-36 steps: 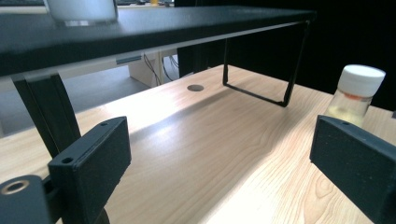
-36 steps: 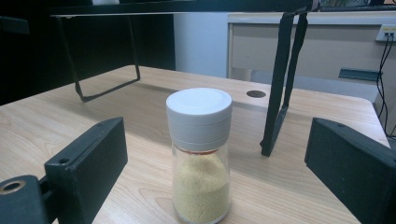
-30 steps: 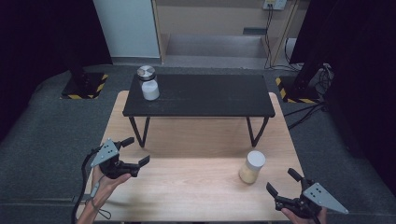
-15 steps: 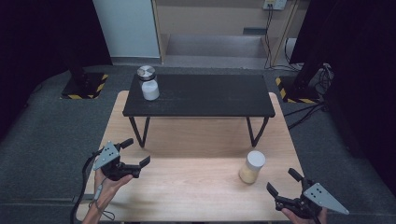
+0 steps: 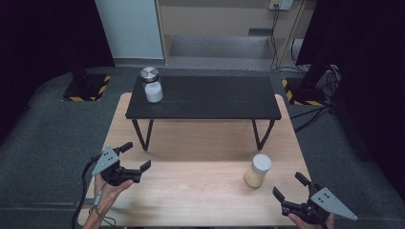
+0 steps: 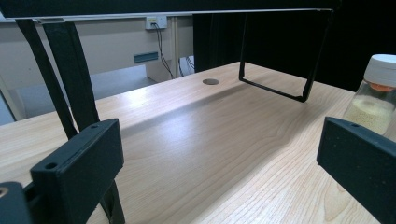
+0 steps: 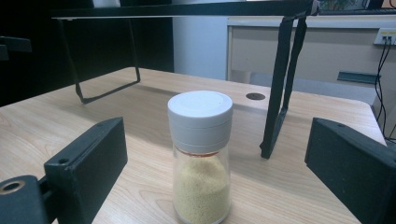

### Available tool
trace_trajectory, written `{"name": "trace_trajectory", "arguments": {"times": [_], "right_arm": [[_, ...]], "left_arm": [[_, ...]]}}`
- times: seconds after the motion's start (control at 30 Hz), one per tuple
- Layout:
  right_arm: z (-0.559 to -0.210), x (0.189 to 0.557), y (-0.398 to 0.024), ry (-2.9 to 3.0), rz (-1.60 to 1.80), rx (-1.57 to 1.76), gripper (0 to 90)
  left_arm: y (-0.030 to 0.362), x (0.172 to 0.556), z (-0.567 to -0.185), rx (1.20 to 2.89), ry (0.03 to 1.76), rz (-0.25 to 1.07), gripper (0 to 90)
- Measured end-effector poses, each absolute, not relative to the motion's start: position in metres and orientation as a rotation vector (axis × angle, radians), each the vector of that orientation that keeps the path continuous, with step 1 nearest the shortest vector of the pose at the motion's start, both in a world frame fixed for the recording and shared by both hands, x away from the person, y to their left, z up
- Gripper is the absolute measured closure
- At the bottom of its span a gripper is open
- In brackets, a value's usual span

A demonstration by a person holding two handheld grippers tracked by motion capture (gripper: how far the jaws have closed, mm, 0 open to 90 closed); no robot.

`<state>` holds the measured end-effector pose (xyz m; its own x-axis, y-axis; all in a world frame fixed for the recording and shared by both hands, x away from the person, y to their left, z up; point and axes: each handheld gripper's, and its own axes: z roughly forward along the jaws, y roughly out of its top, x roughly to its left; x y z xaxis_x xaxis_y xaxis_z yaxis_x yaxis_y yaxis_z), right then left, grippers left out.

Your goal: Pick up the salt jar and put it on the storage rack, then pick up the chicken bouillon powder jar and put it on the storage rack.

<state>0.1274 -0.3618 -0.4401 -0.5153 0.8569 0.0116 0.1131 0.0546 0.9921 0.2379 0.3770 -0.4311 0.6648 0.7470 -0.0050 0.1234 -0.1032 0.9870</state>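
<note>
A glass spice jar [image 5: 258, 170] with a white cap and yellow granules stands on the wooden table [image 5: 200, 186], right of centre. My right gripper [image 5: 287, 185] rests at the front right corner, open, with the jar [image 7: 201, 154] upright a short way ahead of its jaws and untouched. At the front left my left gripper [image 5: 137, 155] is open; its jaws have just been opening and nothing is between them. In the left gripper view the jar [image 6: 373, 95] shows far off at the right edge, beyond the wide jaws of my left gripper [image 6: 219, 168].
A low black bench [image 5: 205, 98] on thin metal legs stands across the far half of the table. On its left end a white jar [image 5: 154, 92] stands with a silver-topped one [image 5: 149, 73] right behind it. Grey floor surrounds the table.
The left gripper's jaws have spread a little wider and the hand has shifted slightly. The right gripper and the spice jar have stayed where they were.
</note>
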Motion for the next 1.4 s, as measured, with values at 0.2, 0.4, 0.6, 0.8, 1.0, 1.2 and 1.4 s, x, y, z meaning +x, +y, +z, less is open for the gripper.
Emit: {"name": "trace_trajectory", "arguments": {"times": [0.2, 0.4, 0.6, 0.8, 1.0, 1.2, 1.4], "right_arm": [[-0.44, 0.128, -0.362, 1.711, 1.524, 0.975, 5.3], [-0.438, 0.13, -0.367, 1.703, 1.543, 0.988, 3.7], [-0.436, 0.13, -0.369, 1.701, 1.554, 0.994, 2.7], [-0.429, 0.133, -0.371, 1.729, 1.578, 0.982, 1.7], [-0.423, 0.137, -0.374, 1.756, 1.59, 0.963, 2.0], [-0.41, 0.139, -0.375, 1.774, 1.574, 0.95, 2.0], [-0.395, 0.143, -0.374, 1.804, 1.563, 0.952, 2.5]], "left_arm": [[0.38, 0.237, -0.432, 1.606, 0.721, 0.602, 0.0], [0.382, 0.237, -0.433, 1.616, 0.713, 0.595, 0.0], [0.382, 0.238, -0.434, 1.616, 0.711, 0.581, 0.0], [0.384, 0.239, -0.434, 1.622, 0.704, 0.568, 0.0], [0.387, 0.239, -0.435, 1.618, 0.7, 0.555, 0.0], [0.388, 0.239, -0.435, 1.614, 0.701, 0.55, 0.0], [0.389, 0.24, -0.435, 1.615, 0.702, 0.542, 0.0]]}}
